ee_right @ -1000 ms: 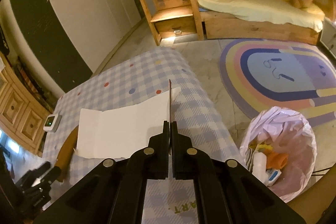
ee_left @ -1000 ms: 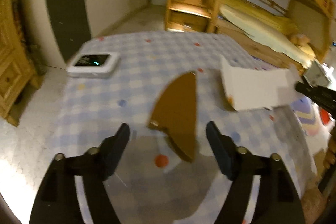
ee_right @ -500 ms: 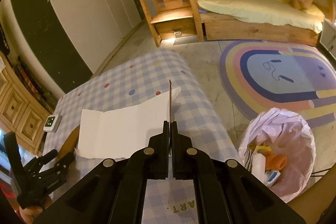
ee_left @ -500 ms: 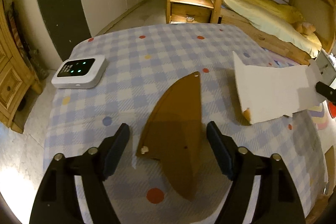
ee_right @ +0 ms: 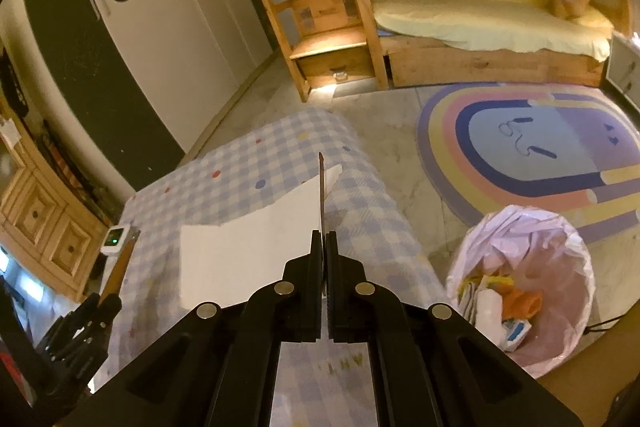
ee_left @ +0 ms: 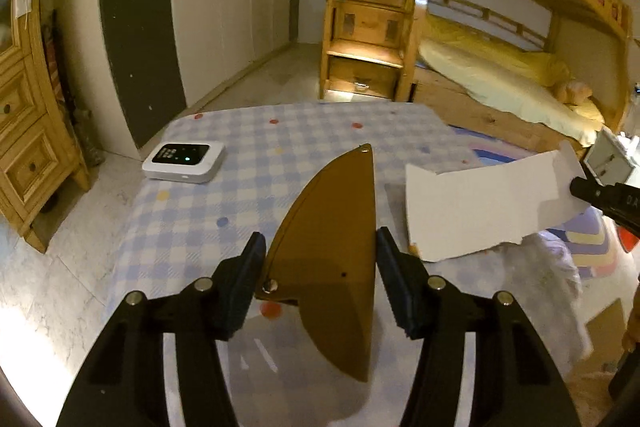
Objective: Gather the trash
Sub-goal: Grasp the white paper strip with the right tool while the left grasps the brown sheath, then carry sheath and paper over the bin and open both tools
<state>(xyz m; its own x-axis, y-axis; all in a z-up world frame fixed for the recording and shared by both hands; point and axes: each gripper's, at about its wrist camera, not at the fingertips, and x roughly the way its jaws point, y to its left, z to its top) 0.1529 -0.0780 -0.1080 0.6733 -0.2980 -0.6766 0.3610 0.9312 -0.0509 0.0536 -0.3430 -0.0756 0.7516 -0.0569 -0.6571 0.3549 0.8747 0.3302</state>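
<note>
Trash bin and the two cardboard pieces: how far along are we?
Done: the trash bin on the floor already holds several wrappers. In hand: the right gripper is shut on the white cardboard, which hangs above the table. The left gripper is open, its fingers straddling the brown cardboard piece, not yet clamped. Left: grip the brown piece and bin both.
</note>
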